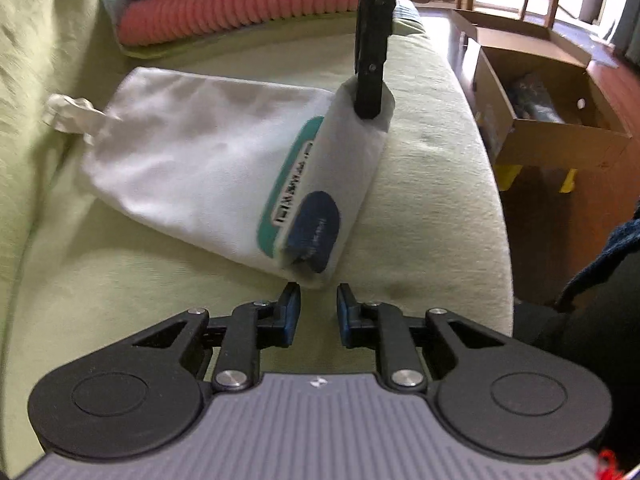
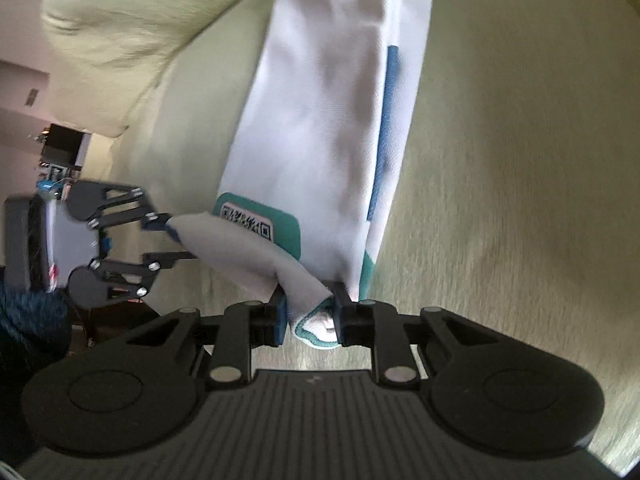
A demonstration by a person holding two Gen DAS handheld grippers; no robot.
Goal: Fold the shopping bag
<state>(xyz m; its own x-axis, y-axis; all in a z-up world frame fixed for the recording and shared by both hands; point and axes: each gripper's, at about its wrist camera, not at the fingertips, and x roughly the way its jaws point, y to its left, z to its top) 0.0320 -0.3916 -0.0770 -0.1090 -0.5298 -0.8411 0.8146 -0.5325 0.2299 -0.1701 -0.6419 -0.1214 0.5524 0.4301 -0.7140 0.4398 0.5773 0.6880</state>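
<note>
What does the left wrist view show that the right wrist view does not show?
Only the left wrist view shows the stacked towels, the cardboard box and the bag's bunched handle. Only the right wrist view shows the right gripper closed on the bag's corner, and a room in the background. Both show the white shopping bag on the green sofa, and the open left gripper at the bag's edge.

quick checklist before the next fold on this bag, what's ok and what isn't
1. Right gripper shut on bag corner: ok.
2. Left gripper holding the near end: not ok, open, fabric just ahead of its fingertips.
3. Fold lies flat: not ok, the folded edge stands up off the bag.
4. Bag fully on the cushion: ok.
5. Handle tucked in: not ok, it sticks out at the far end.
6. Edges lined up: cannot tell, blurred.
</note>
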